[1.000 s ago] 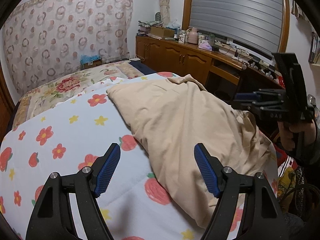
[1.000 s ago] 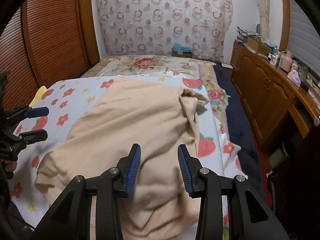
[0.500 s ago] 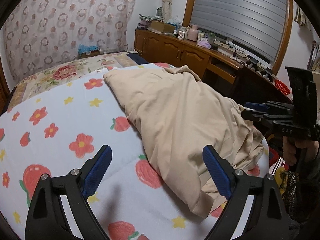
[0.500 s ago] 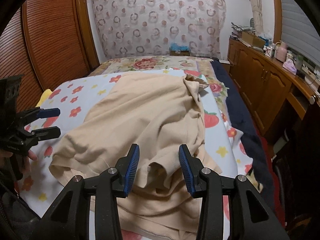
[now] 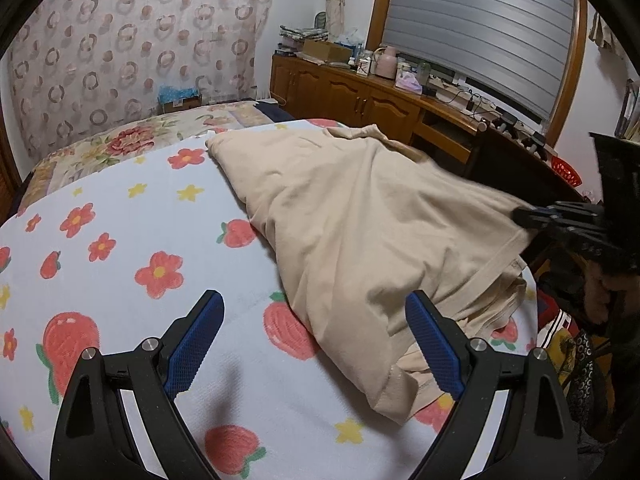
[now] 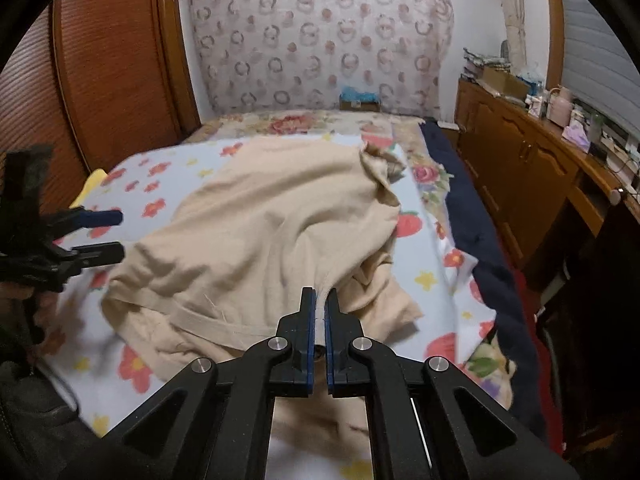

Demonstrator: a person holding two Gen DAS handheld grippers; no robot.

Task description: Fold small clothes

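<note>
left wrist view first: the beige garment (image 5: 360, 240) lies rumpled across the right half of the flowered blanket (image 5: 120, 240) on the bed, its hem bunched at the near right edge. the left gripper (image 5: 314, 344) hangs over bare blanket with its jaws spread wide, nothing between the 2 blue pads (image 5: 192, 344), the right-hand pad just at the garment's edge. this view alone takes in the window shutter (image 5: 480, 28) and the cluttered sideboard (image 5: 360, 88) head-on, and it catches the right gripper (image 5: 532, 214) from the side, nose on the garment's raised hem. over to the right wrist view: here we get the wooden wardrobe doors (image 6: 100, 80) on the left, which the other view misses. the right gripper (image 6: 320, 300) is clenched tight on a pinch of the garment's hem, cloth pulled up taut between the pads. the left gripper (image 6: 104, 232) shows at far left, fingers apart, beside the garment (image 6: 260, 220) and holding nothing.
</note>
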